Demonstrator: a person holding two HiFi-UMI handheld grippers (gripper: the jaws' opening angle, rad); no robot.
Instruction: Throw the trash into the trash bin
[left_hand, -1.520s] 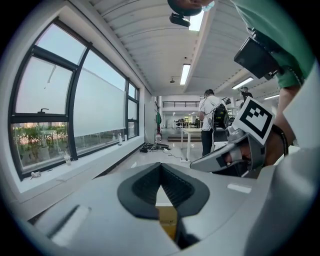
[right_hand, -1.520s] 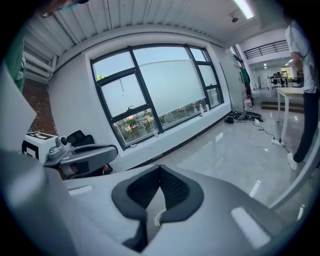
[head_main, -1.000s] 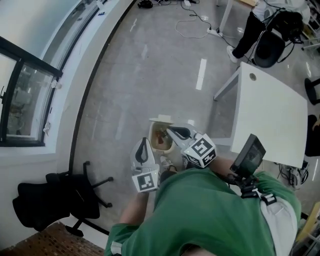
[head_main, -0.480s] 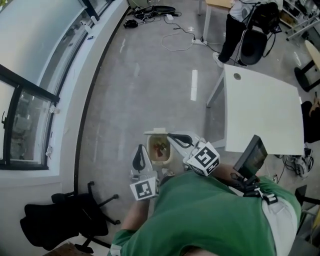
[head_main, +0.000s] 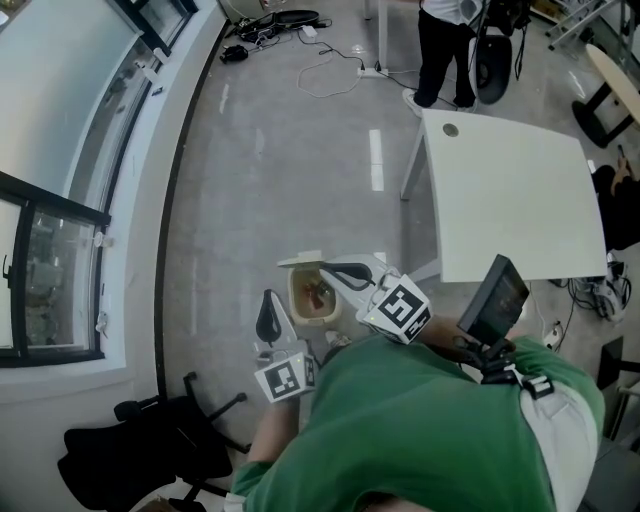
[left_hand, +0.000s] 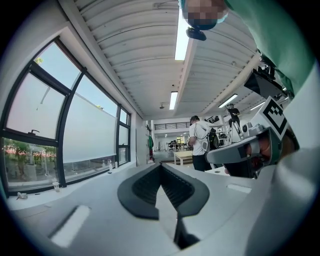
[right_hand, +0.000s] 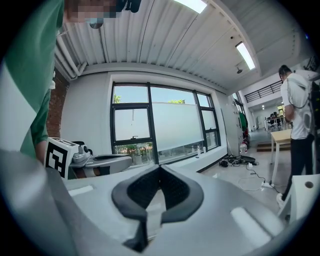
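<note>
A small beige trash bin (head_main: 297, 306) stands on the grey floor just ahead of me, with brownish trash (head_main: 319, 293) lying inside. My right gripper (head_main: 324, 268) hovers over the bin's far rim, its jaws shut with nothing between them. To the bin's left and a little nearer me, my left gripper (head_main: 267, 296) is also shut and empty. In the left gripper view the pads (left_hand: 150, 187) meet, and the right gripper (left_hand: 245, 152) shows at the right. The right gripper view has its pads (right_hand: 172, 192) pressed together, with the left gripper (right_hand: 97, 161) at the left.
A white table (head_main: 510, 200) stands to the right of the bin. A black office chair (head_main: 140, 460) sits at the lower left by the window wall (head_main: 70, 150). A person (head_main: 445, 40) stands at the far end near floor cables (head_main: 330, 60).
The head view has shifted, so more of the far floor and table shows. Both grippers stay shut by the bin; the left one sits slightly lower and further left of it.
</note>
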